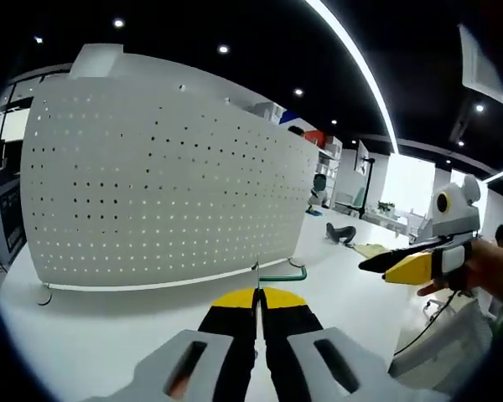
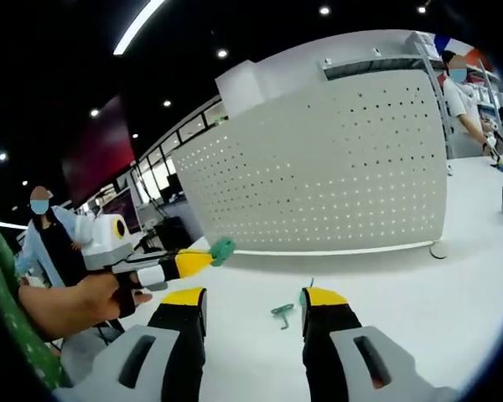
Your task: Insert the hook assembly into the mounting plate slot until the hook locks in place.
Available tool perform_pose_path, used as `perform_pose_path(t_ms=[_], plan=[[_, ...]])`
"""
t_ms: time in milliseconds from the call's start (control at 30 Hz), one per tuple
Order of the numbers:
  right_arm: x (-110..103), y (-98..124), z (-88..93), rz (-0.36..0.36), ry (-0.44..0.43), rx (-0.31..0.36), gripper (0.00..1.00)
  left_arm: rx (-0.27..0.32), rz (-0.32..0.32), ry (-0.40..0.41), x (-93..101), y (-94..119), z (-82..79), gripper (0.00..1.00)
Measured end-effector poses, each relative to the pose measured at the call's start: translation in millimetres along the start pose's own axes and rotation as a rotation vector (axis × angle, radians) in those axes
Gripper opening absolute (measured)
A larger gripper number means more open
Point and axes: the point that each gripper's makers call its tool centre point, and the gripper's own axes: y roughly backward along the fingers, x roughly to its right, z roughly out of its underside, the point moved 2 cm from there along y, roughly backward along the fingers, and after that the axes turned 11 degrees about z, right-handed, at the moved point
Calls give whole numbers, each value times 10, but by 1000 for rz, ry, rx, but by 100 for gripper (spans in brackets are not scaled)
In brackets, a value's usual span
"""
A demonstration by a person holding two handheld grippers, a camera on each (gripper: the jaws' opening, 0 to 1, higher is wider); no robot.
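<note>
Left hand-held gripper (image 1: 257, 303), jaws clamped on a green metal hook (image 1: 283, 274), points at twelve o'clock toward the white perforated mounting plate (image 1: 163, 184). Right hand-held gripper (image 2: 253, 303), jaws apart, faces a second green hook (image 2: 282, 312) lying on the white surface (image 2: 419, 293).

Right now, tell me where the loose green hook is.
In the right gripper view, the green hook lies on the white table between the open right gripper's jaws, in front of the pegboard.
</note>
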Motion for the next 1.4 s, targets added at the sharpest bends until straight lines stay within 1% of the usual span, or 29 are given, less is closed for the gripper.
perform_pose_path(t_ms=[67,100,200,333,367,500,600,700,800,900,1000,1167,1400], plan=[[-29,3,-15,-14,-18,1,35,5,9,-3,54,-1,-13,2],[-38,4,-24,-17,-24,3,33,6,13,-4,73,-1,-17,2],[-92,-1,-65,-34,-38,11,31,17,26,1,141,-8,-41,2],[-142,-10,-107,-48,-48,19,25,28,38,-2,199,-14,-78,2],[-150,-11,-112,-50,-52,20,25,30,39,-3,208,-15,-86,2],[-186,-15,-150,-69,-94,28,24,45,48,2,252,-8,-123,2],[-215,-20,-181,-88,-135,31,19,55,55,-4,300,-3,-154,2],[-258,-26,-231,-104,-165,40,19,62,62,-7,331,-9,-177,2],[-285,-48,-272,-107,-165,46,18,71,69,-9,370,-16,-209,2],[-310,-76,-304,-110,-164,49,15,83,68,-11,388,-26,-240,2],[-335,-110,-335,-119,-176,53,15,93,71,-10,407,-43,-259,2],[-323,-168,-376,-107,-177,60,12,108,71,-15,412,-75,-291,2],[-323,-291,-437,-108,-206,60,10,123,65,-17,399,-106,-321,2]])
